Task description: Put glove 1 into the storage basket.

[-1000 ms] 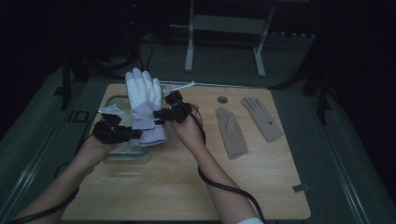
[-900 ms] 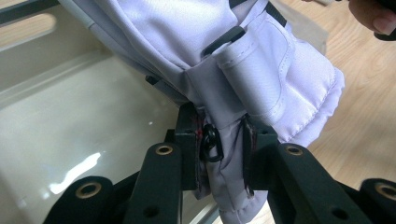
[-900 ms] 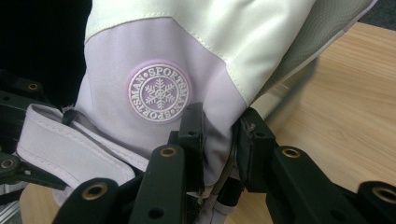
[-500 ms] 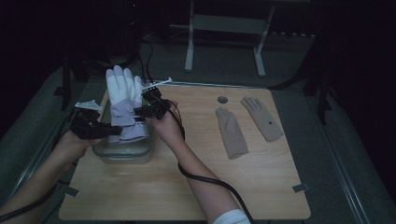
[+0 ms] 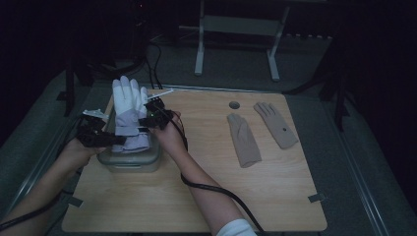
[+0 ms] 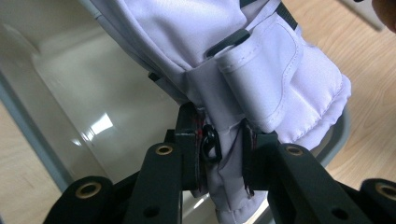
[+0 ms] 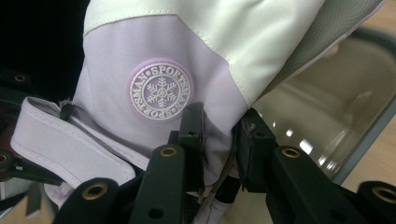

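Observation:
A white and lilac ski glove hangs fingers-up over a clear plastic box at the table's left. My left gripper is shut on the glove's cuff from the left; in the left gripper view the pads pinch the cuff fabric above the box's inside. My right gripper is shut on the cuff from the right; in the right gripper view its jaws pinch the lilac fabric just under a round snowflake badge, with the box's wall behind.
Two tan gloves lie flat on the wooden table at the right, one nearer, one farther. A small round hole is in the tabletop near them. A cable trails from my right gripper across the table.
Both grippers have carried the ski glove leftward and down, from above the table's middle-left to directly over the clear box. Both grips on the cuff have held.

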`<action>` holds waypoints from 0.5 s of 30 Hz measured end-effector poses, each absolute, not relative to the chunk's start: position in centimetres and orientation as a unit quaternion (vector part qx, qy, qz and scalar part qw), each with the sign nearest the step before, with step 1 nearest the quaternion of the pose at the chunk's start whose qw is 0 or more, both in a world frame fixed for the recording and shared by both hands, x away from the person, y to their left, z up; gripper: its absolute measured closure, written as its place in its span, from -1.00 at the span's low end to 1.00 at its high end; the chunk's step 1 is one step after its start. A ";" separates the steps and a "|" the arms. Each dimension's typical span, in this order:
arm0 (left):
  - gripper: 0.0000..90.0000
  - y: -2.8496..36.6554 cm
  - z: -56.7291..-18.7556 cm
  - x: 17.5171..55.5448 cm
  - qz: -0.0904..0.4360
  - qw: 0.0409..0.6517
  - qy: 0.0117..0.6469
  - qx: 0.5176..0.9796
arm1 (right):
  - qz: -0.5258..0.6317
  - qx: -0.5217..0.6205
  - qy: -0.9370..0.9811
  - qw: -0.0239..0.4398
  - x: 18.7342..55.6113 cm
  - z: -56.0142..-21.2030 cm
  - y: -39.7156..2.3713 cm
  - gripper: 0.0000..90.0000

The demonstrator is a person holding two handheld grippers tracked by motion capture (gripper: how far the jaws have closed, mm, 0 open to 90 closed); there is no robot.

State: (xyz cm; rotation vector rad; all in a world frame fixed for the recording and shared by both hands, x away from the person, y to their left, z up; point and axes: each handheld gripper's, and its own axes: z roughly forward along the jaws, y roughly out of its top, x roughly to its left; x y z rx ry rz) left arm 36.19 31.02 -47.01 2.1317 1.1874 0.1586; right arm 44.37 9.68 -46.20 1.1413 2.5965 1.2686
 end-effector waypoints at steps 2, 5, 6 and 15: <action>0.61 30.9 -47.7 36.2 0.055 0.331 0.455 0.825 | 0.400 0.371 0.838 0.014 44.3 -47.1 9.7 0.65; 0.61 30.8 -48.6 36.3 0.043 0.315 0.458 0.830 | 0.389 0.374 0.842 0.004 44.3 -48.4 9.7 0.65; 0.61 30.7 -48.9 36.3 0.041 0.309 0.459 0.832 | 0.385 0.375 0.843 0.001 44.2 -48.8 9.8 0.65; 0.58 30.3 -50.0 36.3 0.025 0.288 0.468 0.835 | 0.350 0.380 0.856 0.000 43.7 -49.8 10.0 0.65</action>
